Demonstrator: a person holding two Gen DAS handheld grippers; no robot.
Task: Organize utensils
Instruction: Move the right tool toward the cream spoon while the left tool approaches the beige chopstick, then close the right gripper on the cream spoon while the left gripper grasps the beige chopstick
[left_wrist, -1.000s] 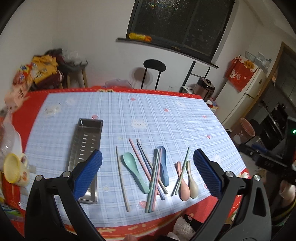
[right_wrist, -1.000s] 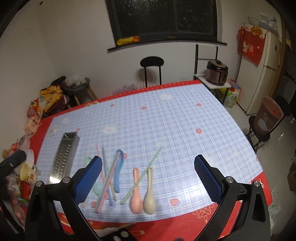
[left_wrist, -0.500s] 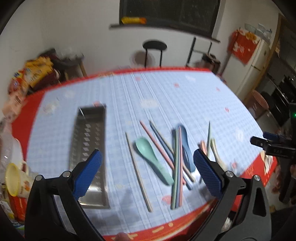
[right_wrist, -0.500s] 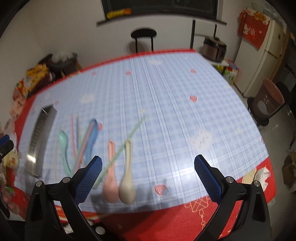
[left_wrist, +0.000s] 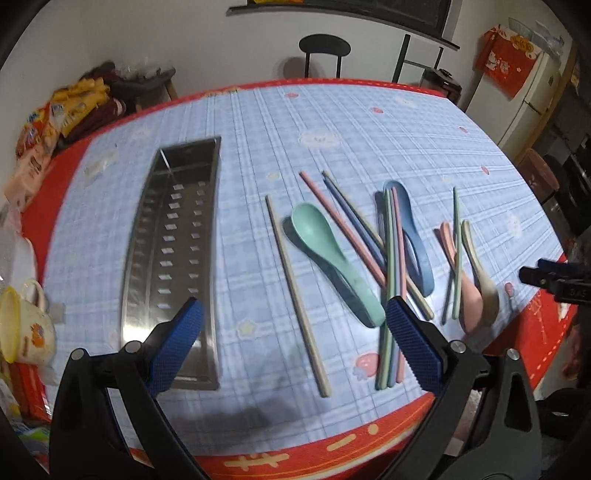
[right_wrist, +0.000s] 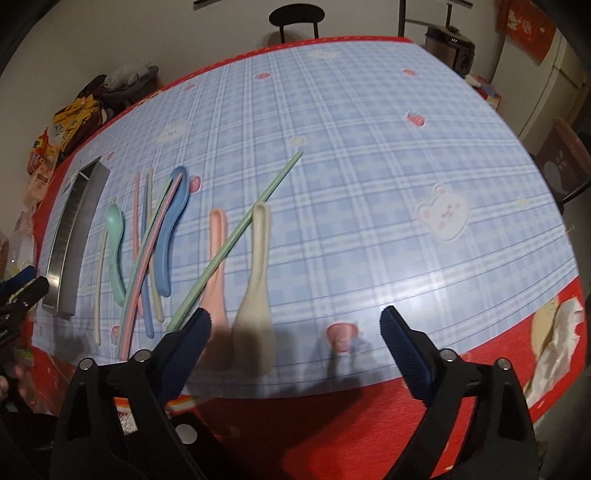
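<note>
Evidently an approach step is in hand: both tongs are angled down over the table (left_wrist: 332, 122) and nothing has yet been gripped; the left gripper (left_wrist: 291, 332) is seen with its jaws spread wide and empty, the beige chopstick (left_wrist: 295, 295) and the handle of the green spoon (left_wrist: 332, 258) lying on the cloth in the gap between them; the right gripper (right_wrist: 295, 328) is wide too, its jaws closing, and only the bowl of the cream spoon (right_wrist: 255, 306) lies between them, unpressed; the pink spoon (right_wrist: 218, 266) lies just beside it at nine o'clock, crossed by a green chopstick (right_wrist: 240, 236); the remaining pieces, a blue spoon (left_wrist: 410, 240) under crossed chopsticks (left_wrist: 391, 280), are heaped at the middle; the steel tray (left_wrist: 173, 251), taken to be the destination, stands empty at nine o'clock of the heap; none of the task is judged done; the next move is judged to call for a further descent, a jaw line set squarely across a single piece, and a firm pinch low on it, since thin sticks lying flat are likely to slip or roll; a free-lying piece is better taken first, so that the crossed ones are not dragged.
</note>
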